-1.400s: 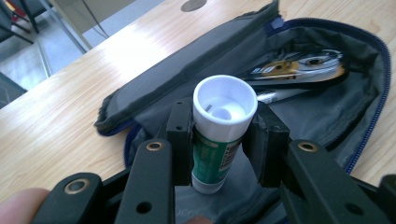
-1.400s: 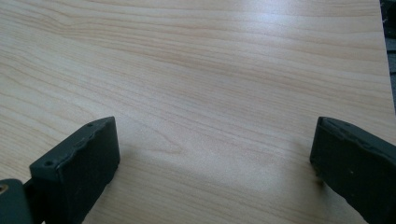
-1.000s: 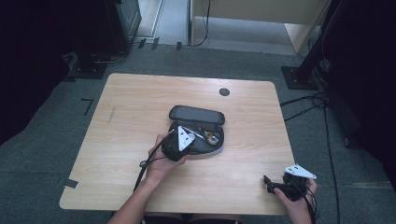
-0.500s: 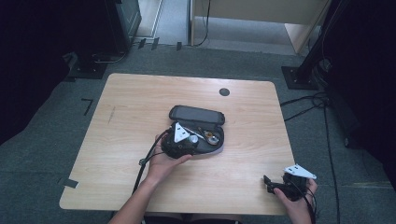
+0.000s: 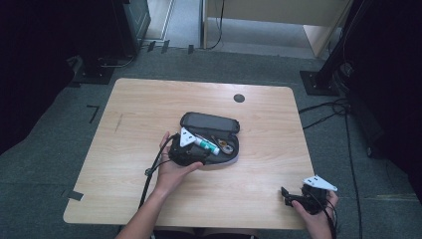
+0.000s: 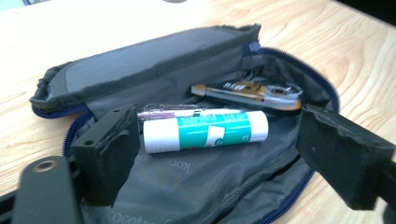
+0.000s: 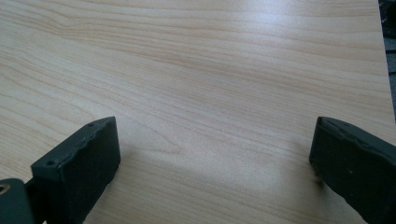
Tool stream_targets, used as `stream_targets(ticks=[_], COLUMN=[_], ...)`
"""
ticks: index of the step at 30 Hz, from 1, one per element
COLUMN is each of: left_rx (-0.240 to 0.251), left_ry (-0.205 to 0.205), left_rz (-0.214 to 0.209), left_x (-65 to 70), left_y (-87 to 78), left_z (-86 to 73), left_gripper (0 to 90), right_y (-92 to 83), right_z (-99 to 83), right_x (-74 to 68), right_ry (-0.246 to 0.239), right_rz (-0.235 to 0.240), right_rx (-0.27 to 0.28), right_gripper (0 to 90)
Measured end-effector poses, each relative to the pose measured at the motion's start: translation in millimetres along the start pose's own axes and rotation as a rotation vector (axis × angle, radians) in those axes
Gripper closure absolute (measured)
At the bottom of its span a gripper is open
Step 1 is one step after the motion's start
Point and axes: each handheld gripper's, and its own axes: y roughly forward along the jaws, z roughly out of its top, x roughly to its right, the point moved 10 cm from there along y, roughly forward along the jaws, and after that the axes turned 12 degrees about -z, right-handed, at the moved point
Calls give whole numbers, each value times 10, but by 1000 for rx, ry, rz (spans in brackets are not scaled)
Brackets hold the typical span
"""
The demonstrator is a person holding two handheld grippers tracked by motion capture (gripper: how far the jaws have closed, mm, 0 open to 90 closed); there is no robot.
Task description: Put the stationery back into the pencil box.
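A grey zip pouch (image 5: 209, 122) (image 6: 154, 56) lies open in the middle of the wooden table (image 5: 149, 104). Inside it rest a green and white glue stick (image 5: 206, 145) (image 6: 205, 130), a thin pen (image 6: 173, 112) and a metal tool (image 5: 225, 145) (image 6: 252, 91). My left gripper (image 5: 200, 151) (image 6: 219, 144) hovers low over the pouch's near left part. Its jaws have just been opening, and the glue stick lies between them untouched by the pads. My right gripper (image 5: 285, 194) (image 7: 212, 149) rests open at the table's near right corner with bare wood (image 7: 187, 70) between its jaws.
A round black cable hole (image 5: 239, 98) sits near the table's far edge. The left gripper's cable (image 5: 152, 169) trails toward the near edge. Dark stand bases (image 5: 318, 82) and loose cables (image 5: 343, 107) lie on the floor to the right.
The left gripper has drawn back slightly toward the pouch's left end, and the glue stick now lies uncovered in the pouch. The right gripper has kept still.
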Motion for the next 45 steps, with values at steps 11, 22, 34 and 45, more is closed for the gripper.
stream_targets(ticks=[11, 22, 34, 45], left_rx=[62, 49, 64, 68], left_ry=[-32, -44, -64, -94], left_rz=[-56, -27, 19, 57], left_x=[-45, -184, -333, -460], left_y=[-342, -581, -834, -1044], left_z=[22, -122, -311, -547], left_gripper=[0, 0, 0, 0], right_y=[8, 16, 16, 15], right_z=[-2, 8, 9, 7], right_x=[-4, -18, -18, -18], right_ry=[-3, -2, -2, -1], right_rz=[-1, 0, 0, -1], right_rx=[-8, -7, -6, -9], right_gripper=[0, 0, 0, 0])
